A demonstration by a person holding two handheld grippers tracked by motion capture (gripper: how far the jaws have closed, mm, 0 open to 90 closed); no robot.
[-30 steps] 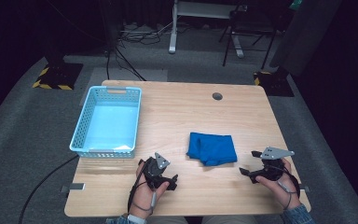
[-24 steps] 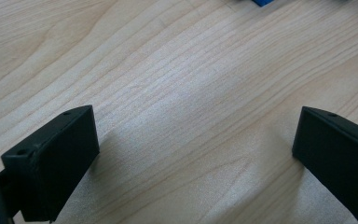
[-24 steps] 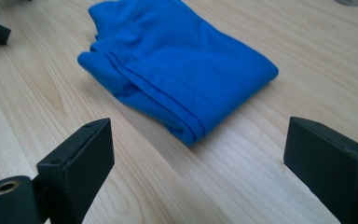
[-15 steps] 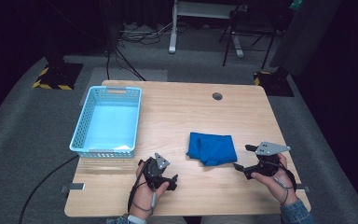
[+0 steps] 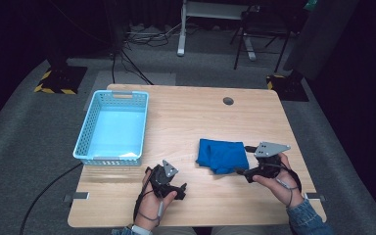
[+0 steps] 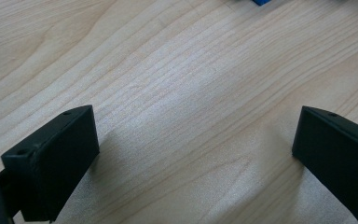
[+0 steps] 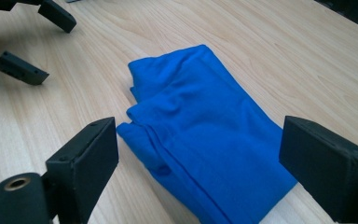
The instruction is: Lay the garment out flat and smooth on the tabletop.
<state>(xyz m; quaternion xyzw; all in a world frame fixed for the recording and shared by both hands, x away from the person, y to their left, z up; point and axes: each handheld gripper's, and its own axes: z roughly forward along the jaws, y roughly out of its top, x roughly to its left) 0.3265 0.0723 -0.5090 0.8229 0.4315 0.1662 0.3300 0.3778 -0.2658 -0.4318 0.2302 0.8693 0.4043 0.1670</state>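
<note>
A folded blue cloth (image 5: 223, 154) (image 7: 200, 116) lies flat on the wooden table (image 5: 186, 117), right of centre. My right gripper (image 5: 243, 159) (image 7: 200, 140) hovers at the cloth's right edge, pointing left, open. Its jaws have just closed a little and still stand wide on either side of the near end of the cloth, clear of the fabric. My left gripper (image 5: 180, 190) (image 6: 196, 135) rests low over bare wood near the front edge, open, with nothing between its jaws. A corner of the cloth (image 6: 261, 2) shows at the top of the left gripper view.
A light blue plastic basket (image 5: 85, 129) stands at the table's left side with nothing in it. A round cable hole (image 5: 228, 101) sits near the far edge. The left gripper (image 7: 28, 42) shows at the top left of the right gripper view.
My right gripper has moved left toward the cloth and risen slightly, so its jaws now reach the cloth's edge. The left gripper and the cloth have stayed put.
</note>
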